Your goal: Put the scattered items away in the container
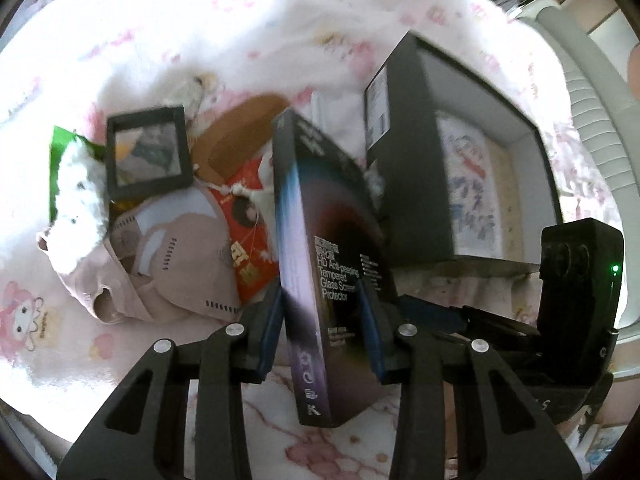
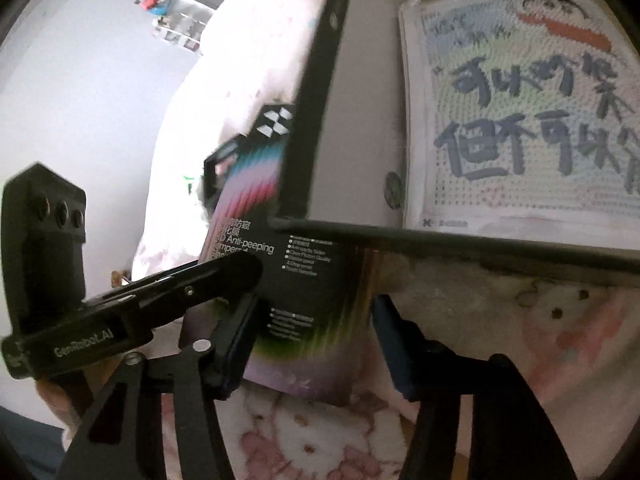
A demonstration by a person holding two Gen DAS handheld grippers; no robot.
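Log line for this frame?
item: screen protector box | left gripper: straddling it, grip unclear | right gripper: open around it | container: beside box

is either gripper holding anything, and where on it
Protector box has its lower end inside the left gripper; grip cannot be told. Right gripper is open around it.

- A rumpled white and pink blanket (image 1: 280, 20) printed with cartoon figures covers the whole surface.
- One printed figure, a pink character (image 1: 24, 316), lies at the blanket's left edge.
- A white ribbed, curved thing (image 1: 592, 92) runs past the blanket's right edge.
- In the right wrist view, a pale bare floor (image 2: 80, 100) lies beyond the blanket's far edge, with a small white rack (image 2: 176, 28) holding red and blue things well away.
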